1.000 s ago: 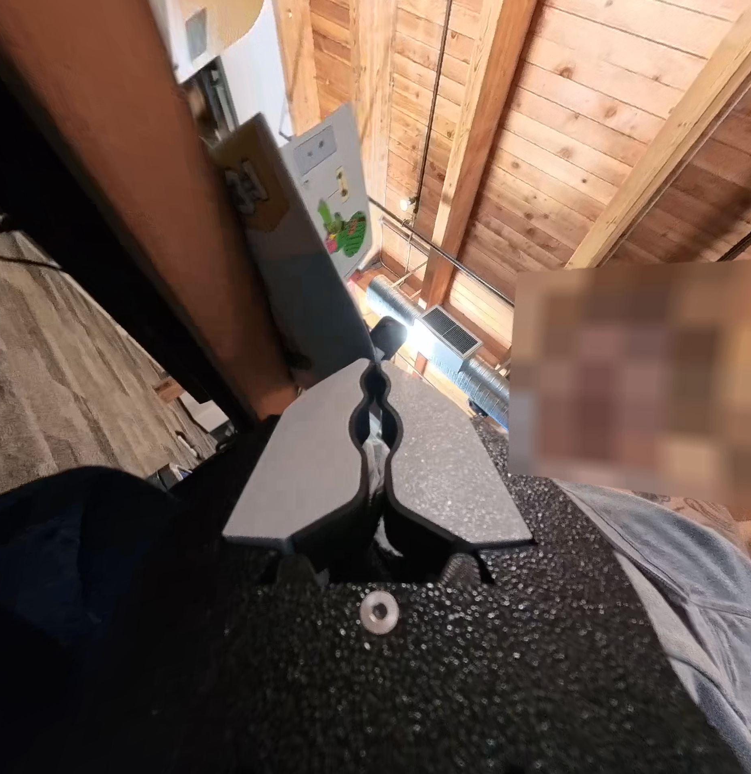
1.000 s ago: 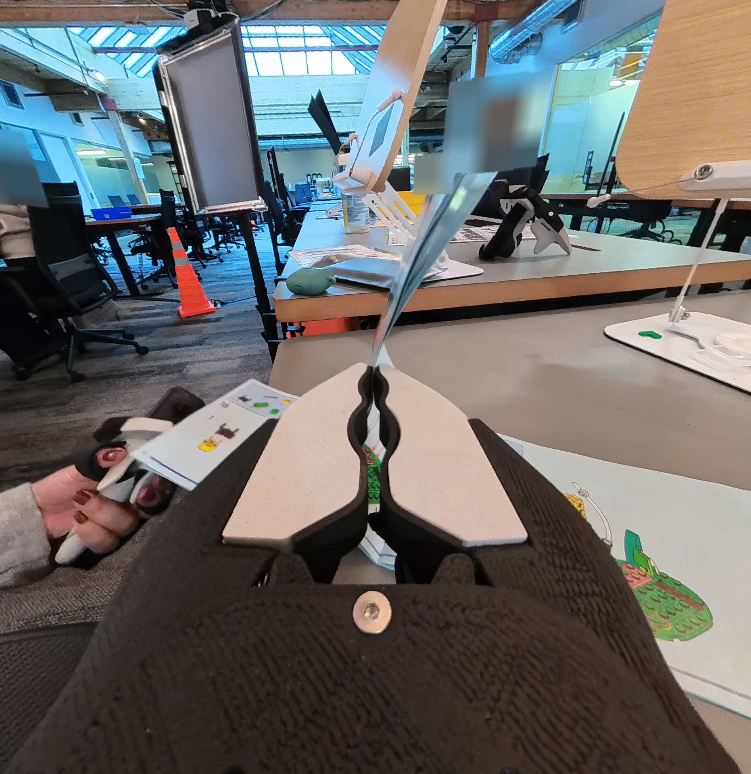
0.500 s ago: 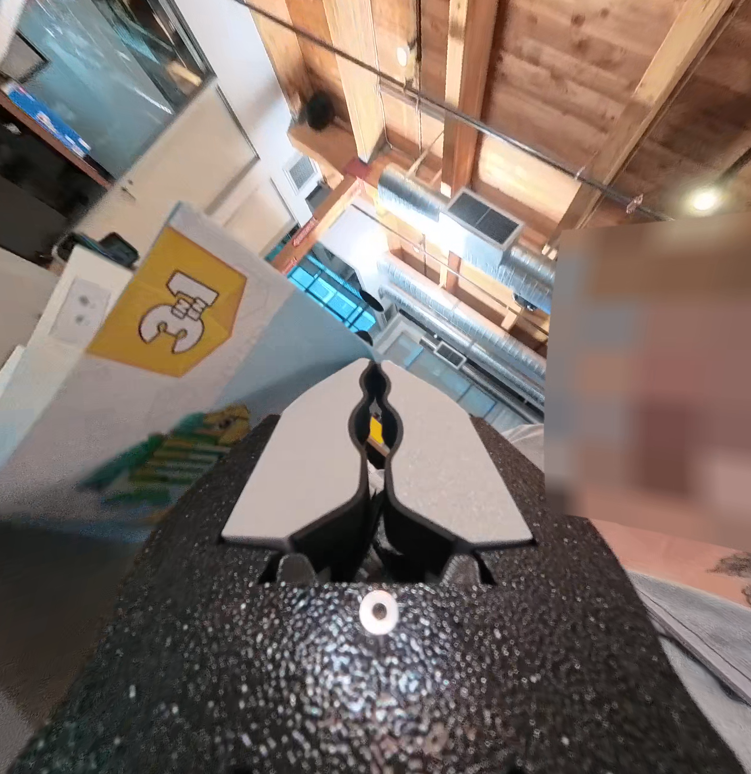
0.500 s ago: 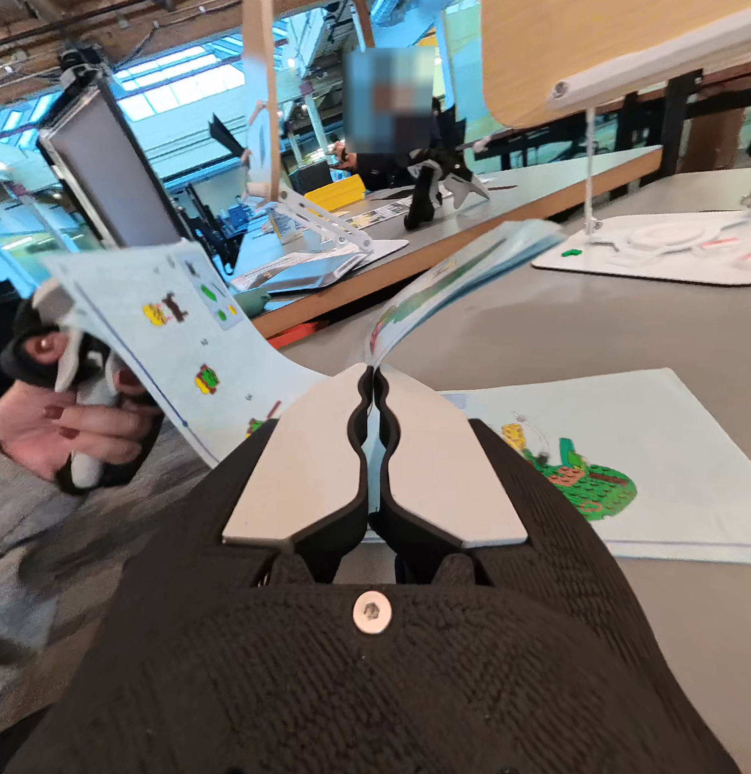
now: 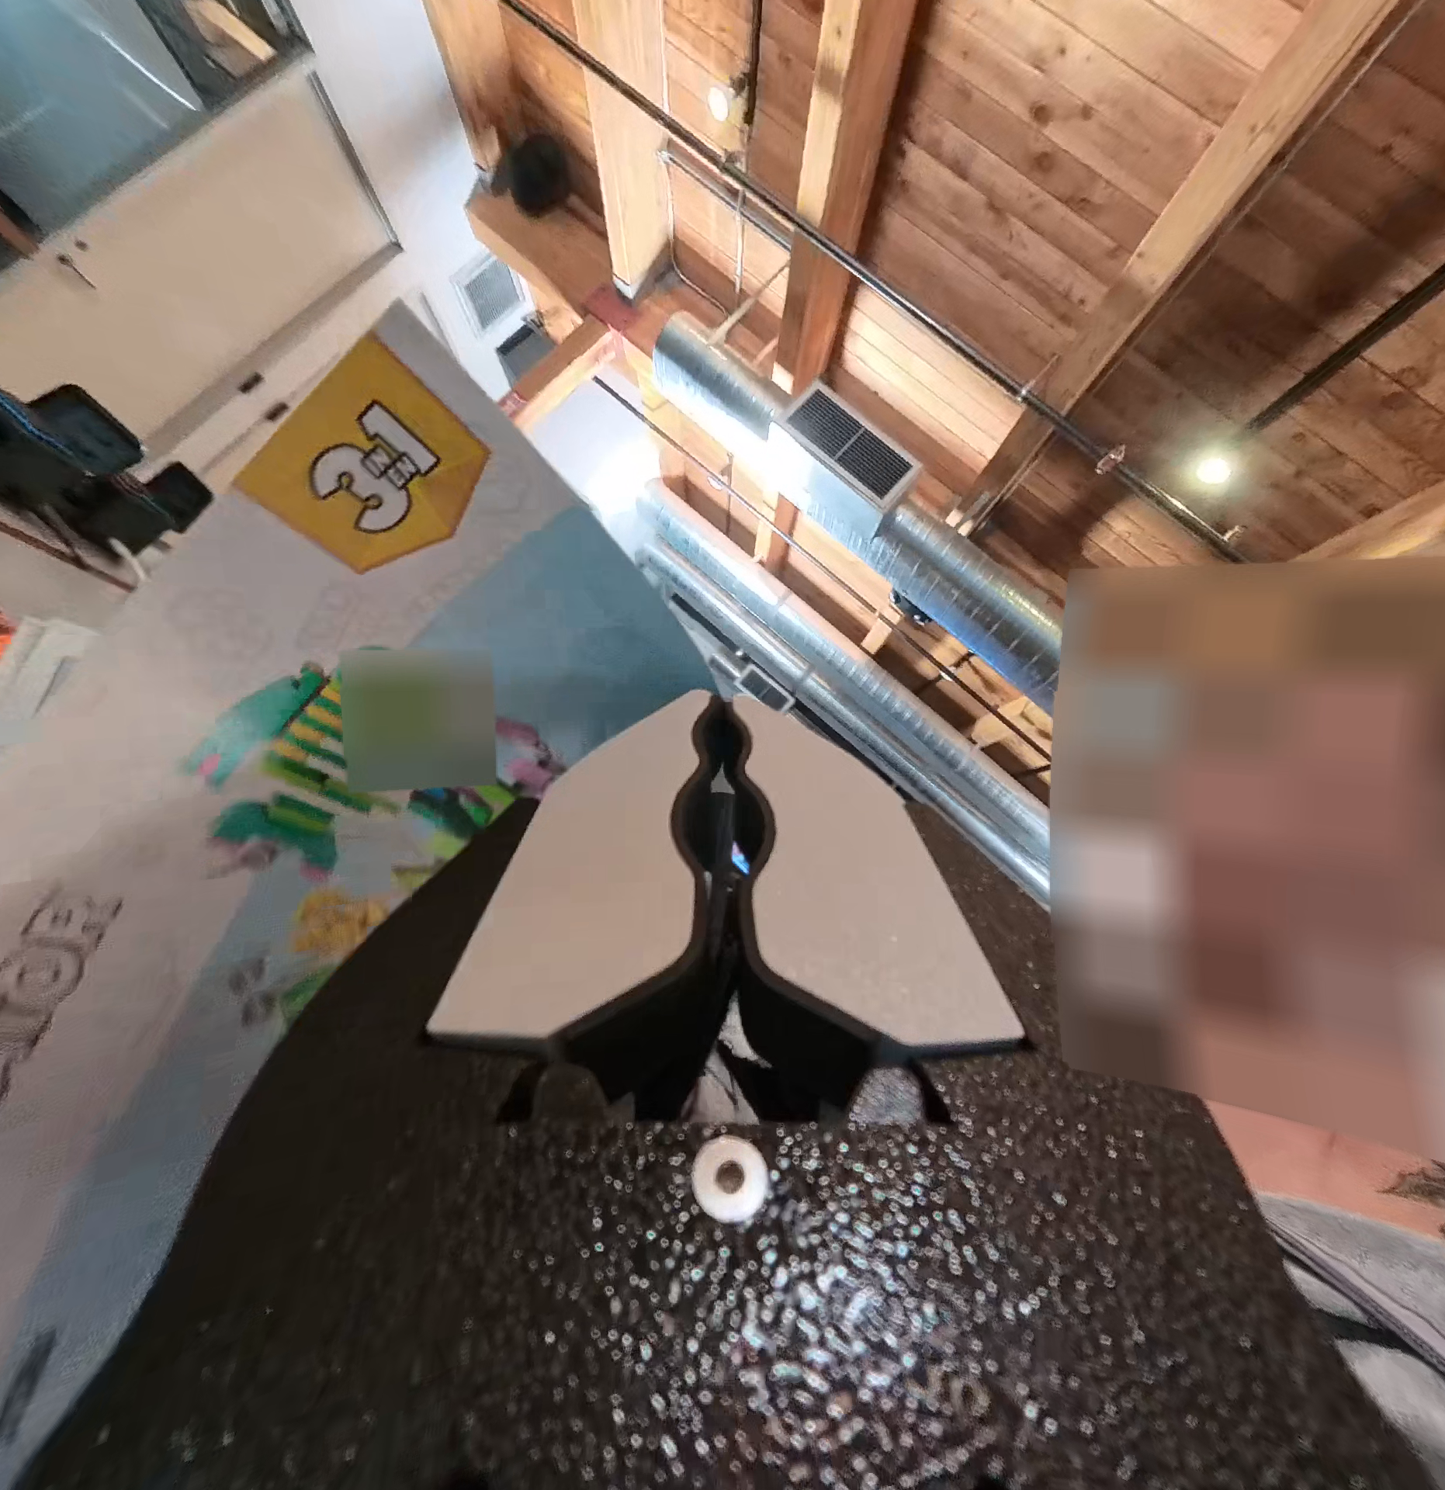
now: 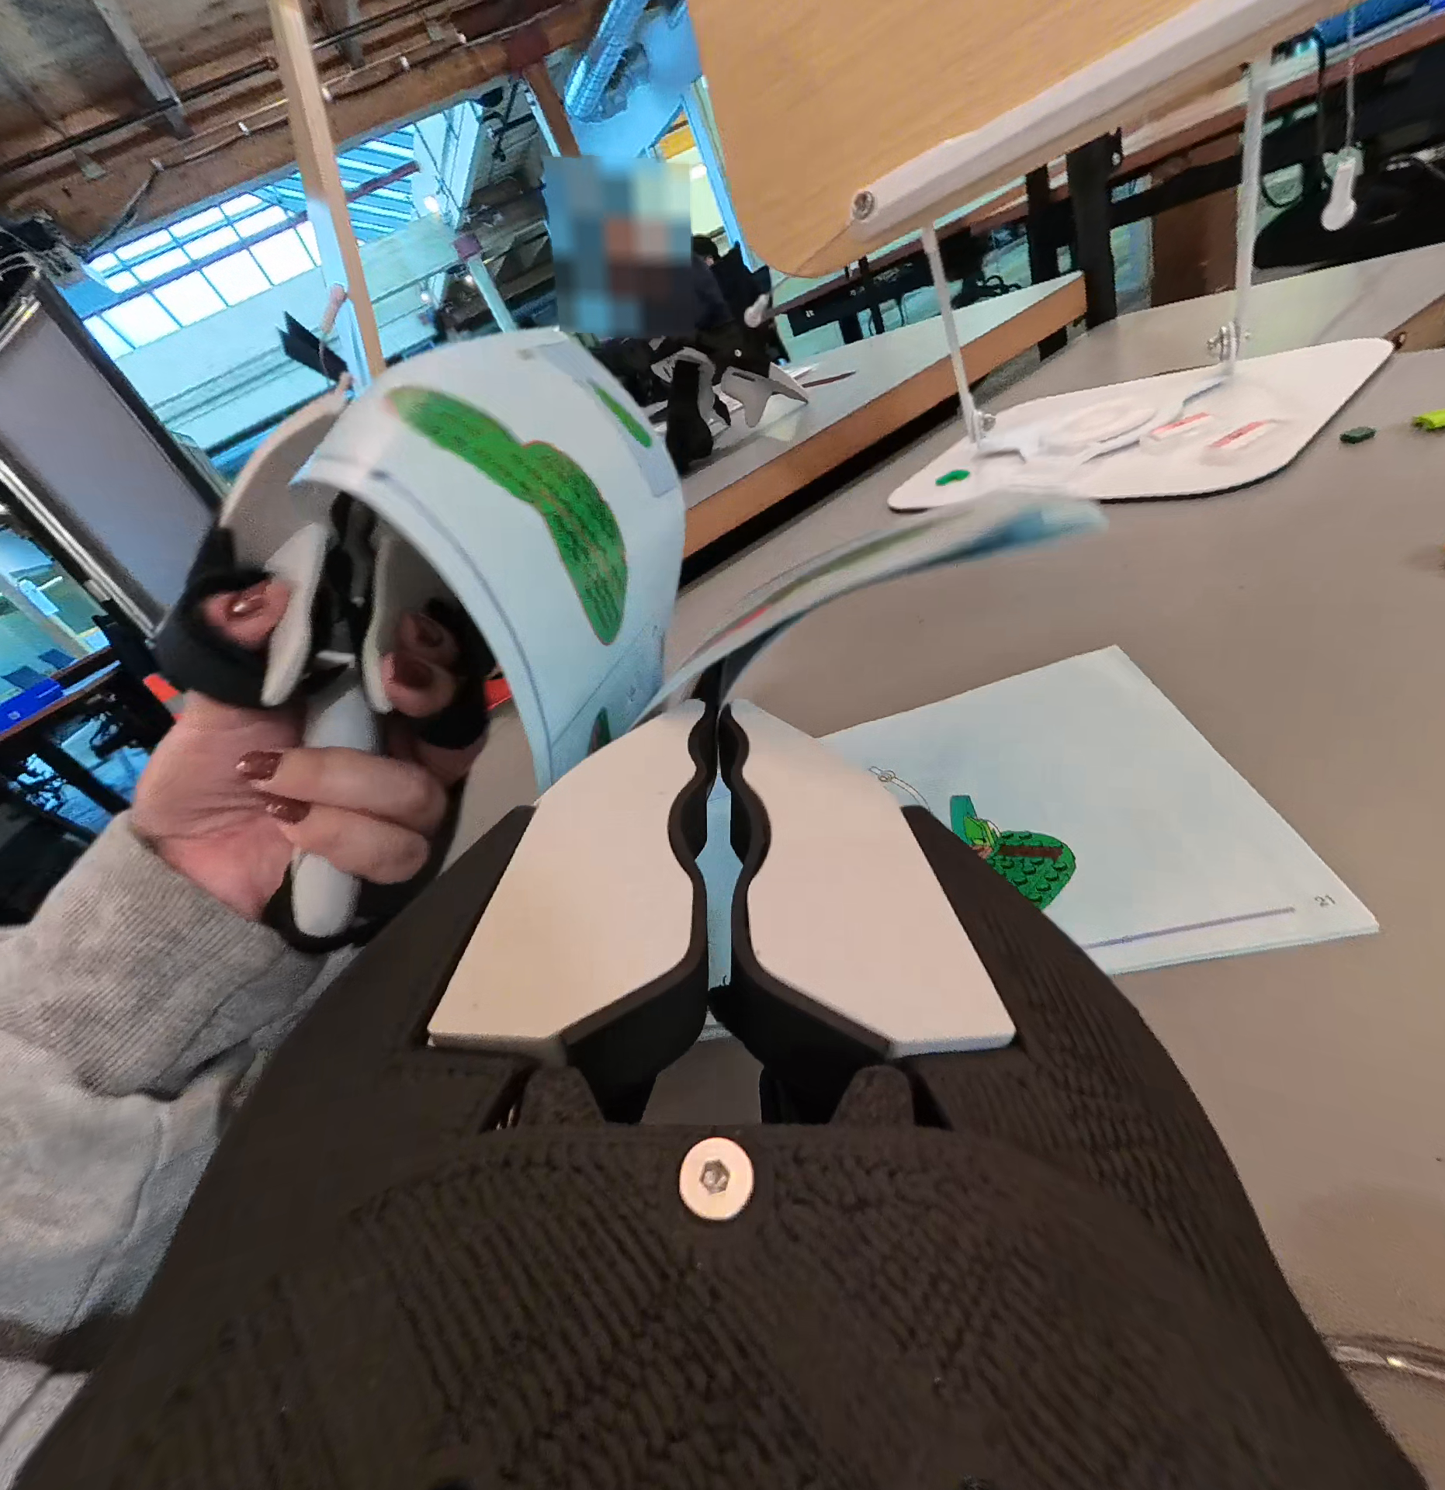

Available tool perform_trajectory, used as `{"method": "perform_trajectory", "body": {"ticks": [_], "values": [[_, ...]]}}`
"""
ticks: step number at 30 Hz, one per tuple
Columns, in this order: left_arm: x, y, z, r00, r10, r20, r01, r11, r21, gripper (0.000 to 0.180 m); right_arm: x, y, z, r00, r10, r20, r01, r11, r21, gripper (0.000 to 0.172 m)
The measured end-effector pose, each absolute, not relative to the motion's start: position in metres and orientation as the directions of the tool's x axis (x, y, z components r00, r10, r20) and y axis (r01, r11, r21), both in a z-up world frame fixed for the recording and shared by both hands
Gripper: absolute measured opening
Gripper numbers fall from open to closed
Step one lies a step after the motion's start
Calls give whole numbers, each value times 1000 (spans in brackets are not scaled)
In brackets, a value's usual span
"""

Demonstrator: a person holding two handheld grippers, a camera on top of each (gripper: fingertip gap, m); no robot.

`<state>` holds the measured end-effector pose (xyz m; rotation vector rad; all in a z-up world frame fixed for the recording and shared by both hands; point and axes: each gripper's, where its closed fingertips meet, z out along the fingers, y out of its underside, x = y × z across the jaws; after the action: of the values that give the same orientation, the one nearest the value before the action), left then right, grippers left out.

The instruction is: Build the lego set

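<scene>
Right claw (image 6: 718, 709) clamped on booklet (image 6: 864, 556) pages; left claw (image 5: 719, 708) clamped on cover.

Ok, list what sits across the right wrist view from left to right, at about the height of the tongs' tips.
Hand gripping the left tongs → curled white booklet page with green brick drawing → right tongs shut on a page → flat open booklet page on the grey table.

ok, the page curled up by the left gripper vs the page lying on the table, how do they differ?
The curled page is lifted and bent into an arch by the left gripper; the flat page lies on the grey table.
The curled page's green brick drawing is large and central; the flat page's is small, near its lower left.
Both are pale blue booklet pages with printed brick drawings.
</scene>
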<state>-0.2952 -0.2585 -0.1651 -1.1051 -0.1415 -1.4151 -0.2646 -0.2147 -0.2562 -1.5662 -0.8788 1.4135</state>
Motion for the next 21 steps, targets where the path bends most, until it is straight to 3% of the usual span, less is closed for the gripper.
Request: {"method": "perform_trajectory", "body": {"ticks": [6,12,14,19,21], "values": [[-308,-329,-182,358,-600,715,835,-136,-533,0,-264,-208,-260,130,874,-468,-31,-468,-883,0],[-314,-377,-240,397,-320,860,880,-131,-456,0,-264,-207,-260,140,873,-467,-34,-467,-884,0],[-318,-393,-253,389,-238,890,902,-100,-421,37,-264,-207,-261,141,871,-470,-36,-470,-882,0],[-341,-430,-261,451,-71,890,892,74,-446,60,-264,-206,-261,142,870,-472,-37,-472,-881,0],[-357,-440,-255,539,36,842,829,158,-537,50,-264,-206,-261,143,869,-474,-38,-474,-880,0]]}}
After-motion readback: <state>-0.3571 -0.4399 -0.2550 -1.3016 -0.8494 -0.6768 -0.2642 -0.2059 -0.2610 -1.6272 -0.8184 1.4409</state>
